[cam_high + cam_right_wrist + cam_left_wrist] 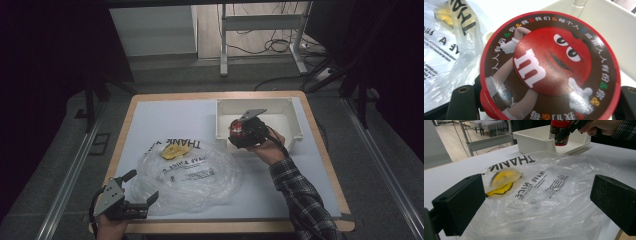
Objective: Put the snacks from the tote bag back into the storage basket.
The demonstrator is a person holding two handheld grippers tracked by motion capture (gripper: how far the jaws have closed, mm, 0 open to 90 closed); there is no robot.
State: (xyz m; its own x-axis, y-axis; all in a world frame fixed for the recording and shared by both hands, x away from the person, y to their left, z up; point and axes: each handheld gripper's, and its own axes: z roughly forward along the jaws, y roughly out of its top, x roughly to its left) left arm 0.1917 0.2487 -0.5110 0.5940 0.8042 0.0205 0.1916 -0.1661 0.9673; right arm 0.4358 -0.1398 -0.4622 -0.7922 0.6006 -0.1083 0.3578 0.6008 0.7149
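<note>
Right tool (239,131) pinching candy tub (549,67) above white bin (295,117), left tool (137,190) spread beside plastic bag (192,175)

Both grippers are black; the left gripper (141,189) carries a grey three-cornered plate (111,195), and a plaid sleeve (305,200) covers the right arm.

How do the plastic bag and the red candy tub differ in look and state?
The plastic bag is clear, crumpled and lies flat on the table; the red candy tub is opaque, rigid and held over the white bin. The bag sits between open left tongs; the right tongs clamp the tub.
</note>
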